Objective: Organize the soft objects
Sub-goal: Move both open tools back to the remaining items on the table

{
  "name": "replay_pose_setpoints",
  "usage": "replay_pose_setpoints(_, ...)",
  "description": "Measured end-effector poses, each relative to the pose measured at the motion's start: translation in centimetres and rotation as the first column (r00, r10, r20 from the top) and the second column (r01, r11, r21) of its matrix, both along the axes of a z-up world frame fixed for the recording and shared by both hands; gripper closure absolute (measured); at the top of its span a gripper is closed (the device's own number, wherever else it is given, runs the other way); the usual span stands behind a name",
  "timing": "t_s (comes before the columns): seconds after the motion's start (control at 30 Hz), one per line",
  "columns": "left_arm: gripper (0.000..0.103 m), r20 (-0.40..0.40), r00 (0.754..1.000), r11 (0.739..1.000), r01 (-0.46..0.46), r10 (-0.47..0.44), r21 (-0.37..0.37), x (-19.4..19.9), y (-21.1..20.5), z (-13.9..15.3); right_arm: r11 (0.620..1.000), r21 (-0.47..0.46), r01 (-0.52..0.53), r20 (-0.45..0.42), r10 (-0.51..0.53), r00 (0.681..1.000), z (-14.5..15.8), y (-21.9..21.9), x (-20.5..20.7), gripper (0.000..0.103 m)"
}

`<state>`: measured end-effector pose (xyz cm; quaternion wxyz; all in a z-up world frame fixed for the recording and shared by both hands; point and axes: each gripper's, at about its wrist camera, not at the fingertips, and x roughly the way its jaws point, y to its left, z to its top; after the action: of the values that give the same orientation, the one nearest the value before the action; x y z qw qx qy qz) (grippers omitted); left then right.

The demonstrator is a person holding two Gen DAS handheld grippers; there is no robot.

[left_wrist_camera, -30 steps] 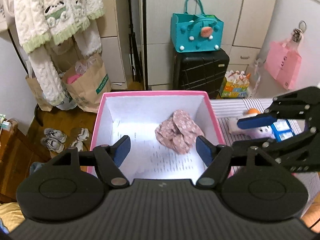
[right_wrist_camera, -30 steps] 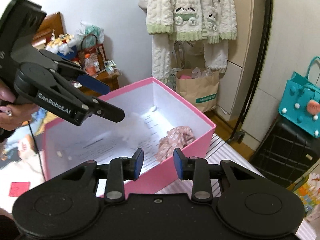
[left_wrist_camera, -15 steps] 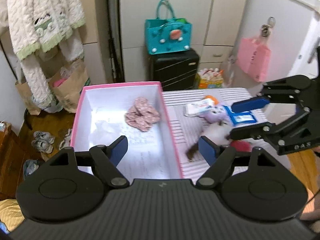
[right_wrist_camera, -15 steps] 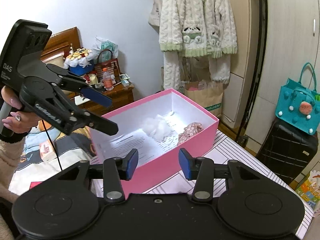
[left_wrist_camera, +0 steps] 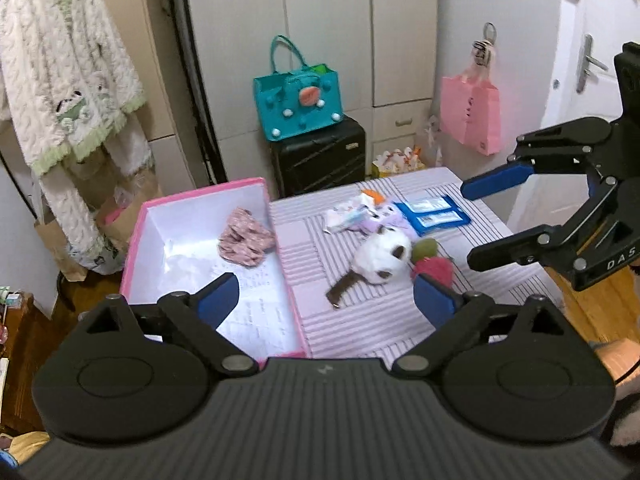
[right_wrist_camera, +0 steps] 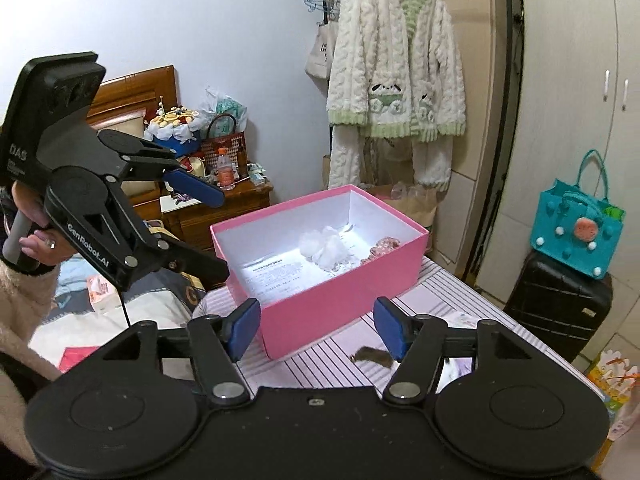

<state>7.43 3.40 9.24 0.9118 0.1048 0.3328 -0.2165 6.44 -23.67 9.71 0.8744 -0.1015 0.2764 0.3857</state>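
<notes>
The pink box (left_wrist_camera: 208, 248) at left already holds a pink floral scrunchie (left_wrist_camera: 246, 236) and a white fluffy scrunchie (right_wrist_camera: 326, 246); the left gripper (left_wrist_camera: 326, 300), jaws just widened and empty, hovers over the striped table (left_wrist_camera: 360, 328); a white plush cat (left_wrist_camera: 380, 258), red-green plush (left_wrist_camera: 434, 262) and packets wait; the right gripper (left_wrist_camera: 476, 226), jaws just widened, holds nothing.

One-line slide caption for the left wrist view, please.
Both grippers, left and right, open and empty over the striped table; plush cat beside the pink box.

Both left gripper (left_wrist_camera: 326, 302) and right gripper (right_wrist_camera: 316, 330) jaws just opening, empty.
</notes>
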Motion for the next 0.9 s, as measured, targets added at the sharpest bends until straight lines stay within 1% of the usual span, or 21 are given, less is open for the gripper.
replay_pose_setpoints(0.07,0.008,-0.007,1.0,1.0,0.017,-0.017,0.0,-0.7,-0.7,-0.3,1.0,-0.007,0.02,0.013,-0.02,1.0,-0.8,-0.9,-1.0,0.033)
replay_pose_setpoints(0.23,0.008,-0.047,0.997,0.998,0.055,-0.056,-0.01,-1.8,-2.3,-1.5,0.998,0.006,0.062,-0.014,-0.062,0.998,-2.6,-3.6,-2.4,0.031)
replay_pose_setpoints(0.37,0.008,-0.028,0.997,0.997,0.078,-0.078,-0.009,-2.2,-3.6,-2.8,0.997,-0.026,0.07,0.003,-0.07,0.998,-4.1,-4.9,-3.7,0.031)
replay_pose_setpoints(0.47,0.008,-0.038,0.996,0.996,0.084,-0.085,-0.018,-2.1,-4.4,-3.9,0.996,-0.04,0.078,0.001,-0.078,0.997,-5.0,-5.4,-4.3,0.031)
replay_pose_setpoints(0.6,0.008,-0.055,0.992,0.993,0.11,-0.113,-0.049,-1.8,-5.2,-5.2,0.995,-0.037,0.089,-0.014,-0.09,0.996,-6.5,-6.3,-4.6,0.03)
replay_pose_setpoints(0.73,0.008,-0.051,0.988,0.987,0.14,-0.144,-0.081,-1.9,-6.1,-6.5,0.994,-0.017,0.107,-0.041,-0.108,0.993,-8.3,-7.1,-4.1,0.028)
replay_pose_setpoints(0.9,0.008,-0.052,0.984,0.981,0.164,-0.17,-0.103,-1.3,-7.2,-8.5,0.99,0.015,0.141,-0.077,-0.139,0.987,-10.8,-8.4,-3.2,0.024)
